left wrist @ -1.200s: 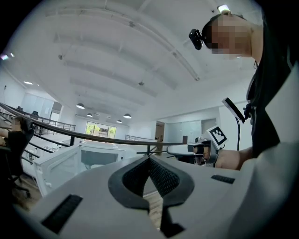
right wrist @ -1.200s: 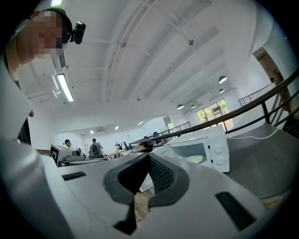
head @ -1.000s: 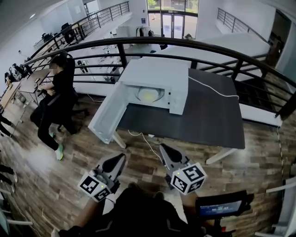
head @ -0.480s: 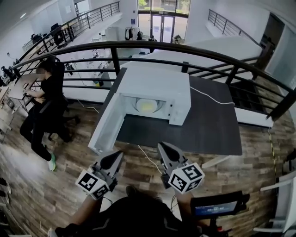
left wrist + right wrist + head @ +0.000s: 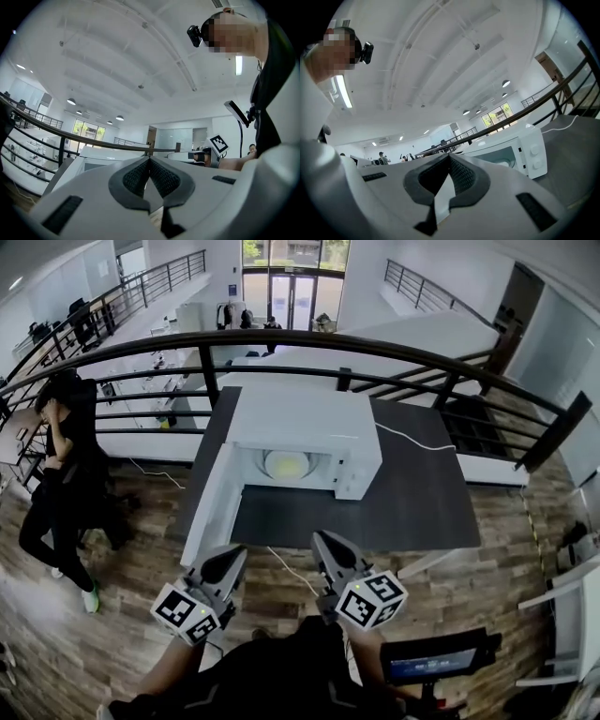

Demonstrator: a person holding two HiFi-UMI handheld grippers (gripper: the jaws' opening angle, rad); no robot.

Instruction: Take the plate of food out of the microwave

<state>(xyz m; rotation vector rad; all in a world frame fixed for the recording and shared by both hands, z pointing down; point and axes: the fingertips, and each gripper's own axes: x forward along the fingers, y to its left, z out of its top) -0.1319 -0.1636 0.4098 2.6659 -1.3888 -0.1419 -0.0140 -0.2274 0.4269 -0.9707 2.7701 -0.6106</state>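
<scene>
A white microwave stands on a dark grey table. Its door hangs open to the left, past the table's front edge. Inside, a pale plate of food rests on the floor of the oven. My left gripper and right gripper are held side by side in front of the table, short of its edge, both pointing at the microwave. Both are shut and hold nothing. The right gripper view shows the microwave beyond the closed right gripper. In the left gripper view the left gripper has its pads together.
A dark curved railing runs behind the table. A white cable trails from the microwave across the tabletop. A person in black stands on the wooden floor at the left. A small screen sits at lower right.
Both grippers have moved forward toward the table and microwave, which now lie nearer. The person at the left has shifted further left. Both grippers stay shut.
</scene>
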